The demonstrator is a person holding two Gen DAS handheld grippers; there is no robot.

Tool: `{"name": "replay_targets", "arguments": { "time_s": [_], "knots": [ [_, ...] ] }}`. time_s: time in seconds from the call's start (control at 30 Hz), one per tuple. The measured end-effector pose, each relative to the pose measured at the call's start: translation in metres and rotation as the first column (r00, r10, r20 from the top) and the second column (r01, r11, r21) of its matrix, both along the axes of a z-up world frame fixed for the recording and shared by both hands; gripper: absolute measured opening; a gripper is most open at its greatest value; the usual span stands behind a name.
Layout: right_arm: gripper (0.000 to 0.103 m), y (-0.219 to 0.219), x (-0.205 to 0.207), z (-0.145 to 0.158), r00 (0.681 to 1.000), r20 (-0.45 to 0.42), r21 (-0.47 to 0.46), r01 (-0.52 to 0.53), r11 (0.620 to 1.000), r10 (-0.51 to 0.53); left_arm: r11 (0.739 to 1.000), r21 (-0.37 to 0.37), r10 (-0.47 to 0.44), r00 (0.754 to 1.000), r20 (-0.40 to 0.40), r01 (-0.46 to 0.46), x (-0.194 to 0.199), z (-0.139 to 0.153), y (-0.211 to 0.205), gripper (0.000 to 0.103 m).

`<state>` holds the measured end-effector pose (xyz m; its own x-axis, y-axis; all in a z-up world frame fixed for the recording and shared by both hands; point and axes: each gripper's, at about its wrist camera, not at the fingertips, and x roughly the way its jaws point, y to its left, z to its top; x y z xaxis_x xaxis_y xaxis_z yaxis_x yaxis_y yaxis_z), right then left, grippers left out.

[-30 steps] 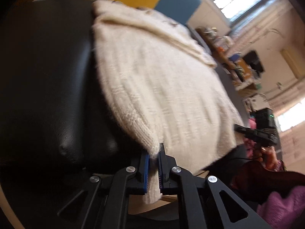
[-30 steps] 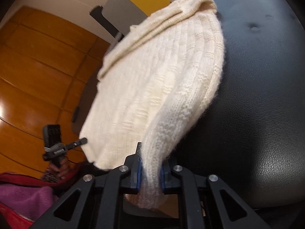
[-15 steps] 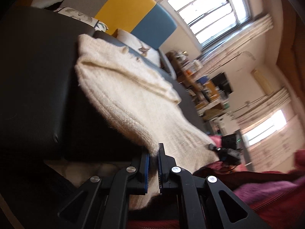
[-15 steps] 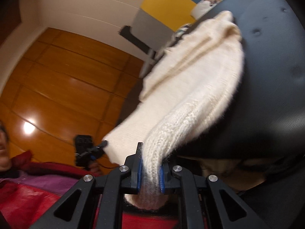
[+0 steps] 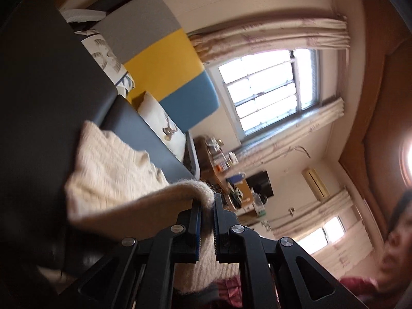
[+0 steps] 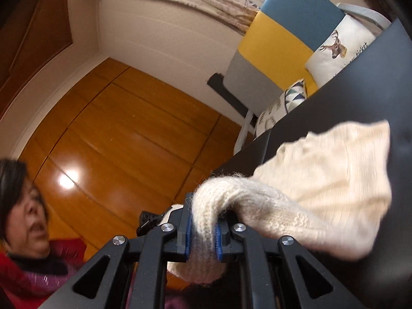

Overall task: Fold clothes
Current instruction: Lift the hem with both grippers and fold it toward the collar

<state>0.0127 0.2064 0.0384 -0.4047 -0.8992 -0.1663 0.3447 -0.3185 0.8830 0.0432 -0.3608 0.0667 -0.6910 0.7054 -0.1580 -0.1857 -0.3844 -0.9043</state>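
A cream knitted sweater (image 5: 110, 170) is being held up at its near edge by two grippers, while its far part is lying on a black padded seat (image 5: 38, 103). In the left wrist view, the knit is arching up from the seat and folding over into the left gripper (image 5: 207, 221), whose blue-lined jaws are closed on a thick roll of the ribbed hem; a tail of the knit is hanging below the jaws. In the right wrist view, the sweater (image 6: 334, 170) is being gripped the same way by the right gripper (image 6: 203, 234), its jaws clamped on a ribbed band that is curling over the top of them. The rest of the fabric is spreading away to the right across the near edge of the black seat (image 6: 360, 97).

Beyond the seat's far edge, a cushion back in grey, yellow and blue (image 5: 164, 59) is being shown, with a white pillow printed with a deer (image 6: 337, 49) leaning against it. A barred window (image 5: 267, 87) with pale curtains is lighting the room. A person in a red and purple top (image 6: 33, 278) is seen at the frame edge, beside wooden wall panels (image 6: 123, 134).
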Motion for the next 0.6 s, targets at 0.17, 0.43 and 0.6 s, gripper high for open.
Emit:
{"name": "replay_targets", "arguments": {
  "time_s": [0.17,0.43,0.6],
  "knots": [
    [0.012,-0.006,-0.051,-0.001,0.999,0.019,-0.020,0.039,0.999,-0.038,0.999,-0.040,-0.006,0.998,0.062,0.009,-0.048,-0.035,-0.003,0.007],
    [0.012,0.001,-0.131,-0.085,0.928,0.337,-0.031,0.180,0.983,-0.160,0.997,0.010,0.066,0.939,0.338,-0.074,-0.118,-0.112,-0.007,0.007],
    [0.012,0.001,-0.147,-0.112,0.867,0.446,-0.047,0.269,0.962,-0.221,0.993,0.043,0.080,0.904,0.420,-0.108,-0.142,-0.127,-0.007,0.007]
  ]
}}
